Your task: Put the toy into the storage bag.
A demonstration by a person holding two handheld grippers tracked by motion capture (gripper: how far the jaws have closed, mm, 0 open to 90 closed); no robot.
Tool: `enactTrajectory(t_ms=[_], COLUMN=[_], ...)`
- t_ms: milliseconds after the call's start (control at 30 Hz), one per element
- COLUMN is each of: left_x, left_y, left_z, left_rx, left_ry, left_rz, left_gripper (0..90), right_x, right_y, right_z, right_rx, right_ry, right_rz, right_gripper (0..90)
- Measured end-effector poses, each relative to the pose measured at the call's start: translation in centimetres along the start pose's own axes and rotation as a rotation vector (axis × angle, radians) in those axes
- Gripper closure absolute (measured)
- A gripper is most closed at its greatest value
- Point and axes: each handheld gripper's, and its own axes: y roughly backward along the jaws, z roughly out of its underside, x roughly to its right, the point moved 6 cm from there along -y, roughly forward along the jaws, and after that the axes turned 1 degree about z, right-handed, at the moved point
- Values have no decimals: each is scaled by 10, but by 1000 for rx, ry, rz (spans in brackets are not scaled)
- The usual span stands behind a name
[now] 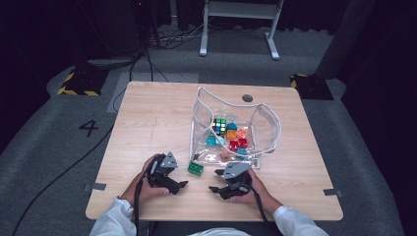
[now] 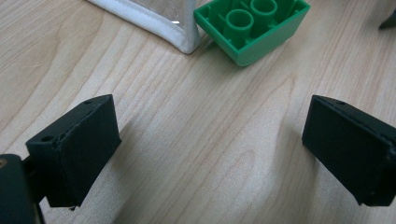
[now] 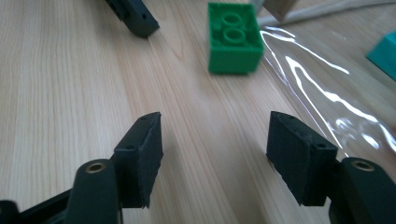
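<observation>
While a green brick [image 1: 195, 168] lies upside down on the wooden table [image 1: 147, 123], just below the centre of the high view, two hand-held grippers close in on it from the lower part of the frame. Its hollow underside and two round tubes face up in both gripper views, where it sits near the top edge, and it rests right at the white-trimmed corner of a clear plastic bag [image 1: 201, 98] holding a puzzle cube [image 1: 220, 126] and other coloured blocks.

At lower left, the left gripper [image 1: 183, 185] holds its jaws wide with only bare wood between them; in its own view the brick [image 2: 252, 29] sits above and between the black pads. At lower centre, the right gripper [image 1: 215, 181] also carries nothing, its jaws parted wider than the brick [image 3: 234, 39], which lies ahead in the upper middle of its view with the glossy bag film at the right.

To take the brick cleanly, the right gripper would likely need to travel straight ahead until the pads flank two opposite flat walls, staying low over the table and square to the sides. Closing on a corner could spin the piece toward the bag's edge. The film beside it may snag a pad, so keeping clear of the plastic looks wise, as does leaving room for the other gripper.
</observation>
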Motion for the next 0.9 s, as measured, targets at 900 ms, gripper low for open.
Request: enactTrajectory(t_ms=[900], left_x=[0], left_y=[2], left_z=[2], left_rx=[-5], left_ry=[-4], left_rz=[3], left_gripper=[41], right_x=[8], right_y=[-35], right_z=[-33], right_rx=[31], right_ry=[1], right_rz=[27], right_gripper=[593])
